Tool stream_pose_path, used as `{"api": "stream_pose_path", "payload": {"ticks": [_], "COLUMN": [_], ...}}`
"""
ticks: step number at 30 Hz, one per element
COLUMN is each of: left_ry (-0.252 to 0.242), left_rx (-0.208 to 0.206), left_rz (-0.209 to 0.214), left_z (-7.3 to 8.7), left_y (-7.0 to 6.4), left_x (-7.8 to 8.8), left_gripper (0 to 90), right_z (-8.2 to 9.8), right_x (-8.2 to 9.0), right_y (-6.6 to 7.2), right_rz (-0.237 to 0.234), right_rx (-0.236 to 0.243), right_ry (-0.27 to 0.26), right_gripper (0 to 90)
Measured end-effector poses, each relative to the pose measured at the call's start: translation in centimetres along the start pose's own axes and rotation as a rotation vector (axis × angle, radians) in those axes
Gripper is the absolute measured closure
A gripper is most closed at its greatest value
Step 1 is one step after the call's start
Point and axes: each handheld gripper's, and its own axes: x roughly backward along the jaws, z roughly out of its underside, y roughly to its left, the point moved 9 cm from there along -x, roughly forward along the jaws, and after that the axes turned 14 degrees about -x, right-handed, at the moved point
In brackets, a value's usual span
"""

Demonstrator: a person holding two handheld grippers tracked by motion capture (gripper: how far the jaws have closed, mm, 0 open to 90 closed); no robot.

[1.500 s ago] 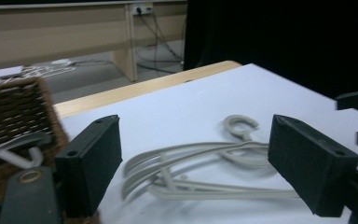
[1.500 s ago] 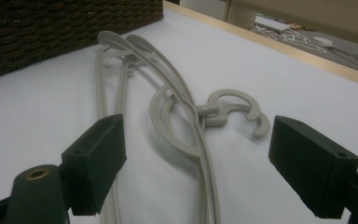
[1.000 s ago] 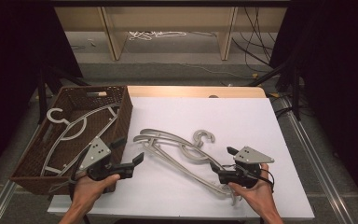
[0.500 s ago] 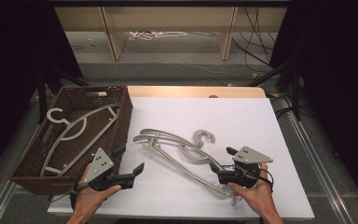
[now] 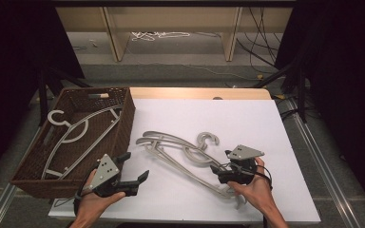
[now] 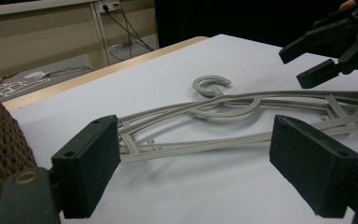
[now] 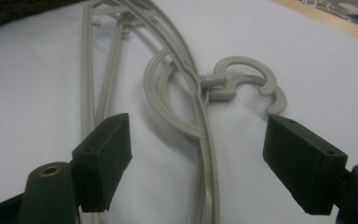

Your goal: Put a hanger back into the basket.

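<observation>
Two or three grey plastic hangers [image 5: 180,152] lie stacked on the white table top [image 5: 247,118], hooks towards the right. My right gripper [image 5: 220,164] is over their near right end. In the right gripper view its jaws straddle one hanger arm [image 7: 186,70]; they have just been closing a little, but the pads stand clear of it, so the gripper [image 7: 198,163] is open. My left gripper [image 5: 134,167] is held low at the front left, open and with nothing in it. In its own view it [image 6: 200,172] faces the hangers [image 6: 242,105] and the right gripper [image 6: 294,66].
A brown wicker basket [image 5: 123,123] stands at the table's left edge with one grey hanger [image 5: 76,133] lying in it; its weave [image 6: 0,140] shows beside the left jaw. Wooden shelving legs and cables are on the floor beyond the table.
My left gripper has come down and back towards the table's near edge, away from the basket corner. The right hand has stayed over the hangers.
</observation>
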Motion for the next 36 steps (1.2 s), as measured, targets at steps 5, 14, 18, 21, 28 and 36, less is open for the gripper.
{"api": "stream_pose_path", "payload": {"ticks": [5, 14, 18, 21, 28, 36], "left_ry": [0.005, -0.005, 0.005, 0.007, 0.004, 0.01], "left_rx": [0.003, 0.007, 0.007, 0.004, -0.004, 0.009], "left_rz": [0.001, 0.002, -0.002, -0.001, 0.002, 0.007], "left_z": [0.1, 0.1, 0.2, 0.2, 0.1, 0.2], "left_y": [0.0, 0.0, 0.1, 0.2, 0.2, 0.0], "left_x": [-0.1, -0.1, -0.1, -0.1, -0.2, -0.2], "left_gripper": [15.8, 15.9, 15.9, 15.9, 15.9, 15.9], "right_z": [0.3, 0.9, 1.4, 1.5, 2.0, 1.9], "right_x": [-1.0, -3.0, -3.5, -3.8, -4.6, -4.6], "right_y": [-0.4, -1.3, -1.9, -2.0, -2.0, -1.9], "right_rz": [0.006, 0.008, 0.018, 0.006, -0.001, 0.01], "right_rx": [0.003, 0.005, -0.013, -0.032, -0.009, -0.023], "right_ry": [0.079, 0.184, 0.24, 0.249, 0.305, 0.334], "right_gripper": [28.6, 43.9, 50.8, 57.8, 70.0, 80.2]}}
